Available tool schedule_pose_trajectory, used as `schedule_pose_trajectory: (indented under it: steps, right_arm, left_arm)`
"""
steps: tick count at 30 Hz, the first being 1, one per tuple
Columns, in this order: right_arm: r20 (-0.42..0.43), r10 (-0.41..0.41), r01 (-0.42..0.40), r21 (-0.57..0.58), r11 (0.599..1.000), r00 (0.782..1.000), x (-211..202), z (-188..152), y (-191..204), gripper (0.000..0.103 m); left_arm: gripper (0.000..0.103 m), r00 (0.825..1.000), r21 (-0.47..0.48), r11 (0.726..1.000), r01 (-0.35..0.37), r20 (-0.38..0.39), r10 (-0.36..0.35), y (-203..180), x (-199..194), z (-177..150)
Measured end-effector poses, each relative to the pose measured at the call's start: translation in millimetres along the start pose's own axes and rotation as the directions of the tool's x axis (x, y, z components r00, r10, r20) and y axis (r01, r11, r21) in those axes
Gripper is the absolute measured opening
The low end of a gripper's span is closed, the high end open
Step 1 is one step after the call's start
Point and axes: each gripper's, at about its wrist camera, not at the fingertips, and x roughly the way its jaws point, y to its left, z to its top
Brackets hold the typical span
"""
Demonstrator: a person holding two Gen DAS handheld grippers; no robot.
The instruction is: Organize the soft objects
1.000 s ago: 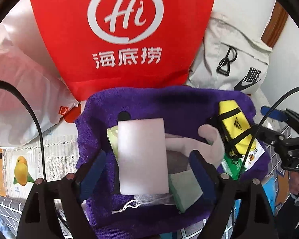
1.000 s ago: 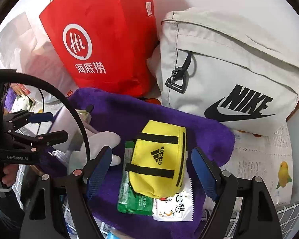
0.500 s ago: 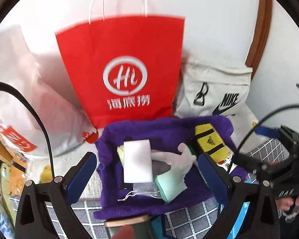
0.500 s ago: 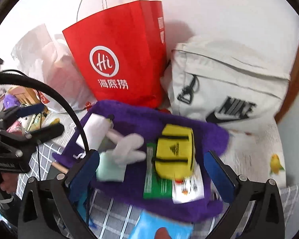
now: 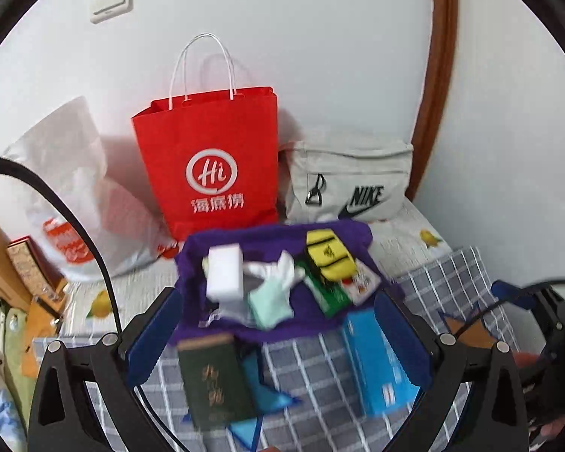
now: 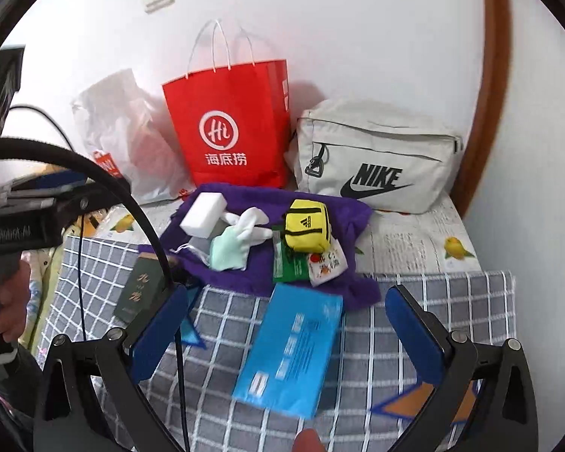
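A purple towel (image 5: 267, 243) (image 6: 342, 214) lies on the bed by the wall. On it rest a white sponge block (image 5: 225, 273) (image 6: 203, 215), a white glove (image 5: 278, 269) (image 6: 246, 226), a mint green cloth (image 5: 271, 307) (image 6: 226, 253), a yellow Adidas pouch (image 5: 327, 256) (image 6: 307, 224), a green packet (image 6: 288, 269) and a snack sachet (image 6: 327, 261). My left gripper (image 5: 278, 339) is open and empty, well back from the towel. My right gripper (image 6: 286, 326) is open and empty, above a blue packet (image 6: 292, 350).
A red paper bag (image 5: 211, 162) (image 6: 233, 124), a grey Nike bag (image 5: 352, 184) (image 6: 376, 158) and a white plastic bag (image 5: 64, 188) stand against the wall. A dark green booklet (image 5: 214, 376) (image 6: 141, 288) and the blue packet (image 5: 376, 361) lie on the checked blanket (image 6: 433, 301).
Both grippers have pulled back and up from the towel, so the whole bed and wall now show. Both stay open and empty. The objects on the towel have not moved.
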Motion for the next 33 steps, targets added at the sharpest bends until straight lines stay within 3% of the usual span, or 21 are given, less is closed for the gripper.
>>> schedule_pose_trajectory:
  steps: [9,14,19,33]
  right_arm:
    - [0.038,-0.021,0.018,0.057,0.998,0.999,-60,-47,16,0.103]
    - [0.049,-0.055,0.053,0.038,0.998,0.997,-82,-63,26,0.103]
    - [0.059,-0.046,0.044,0.034,0.998,0.997,-97,-73,29,0.103]
    - [0.057,-0.07,0.069,0.034,0.997,0.996,-108,-84,26,0.103]
  left_arm:
    - [0.103,0.999,-0.052,0.998,-0.047,0.01,0.048,-6,-77,-81]
    - [0.103,0.992,-0.081,0.99,-0.116,0.038,0.12,-13,-116,-116]
    - [0.103,0.982,-0.083,0.982,-0.169,0.071,0.175,-21,-140,-133]
    - [0.103,0.983,-0.053,0.984,-0.17,0.068,0.173,-36,-154,-145]
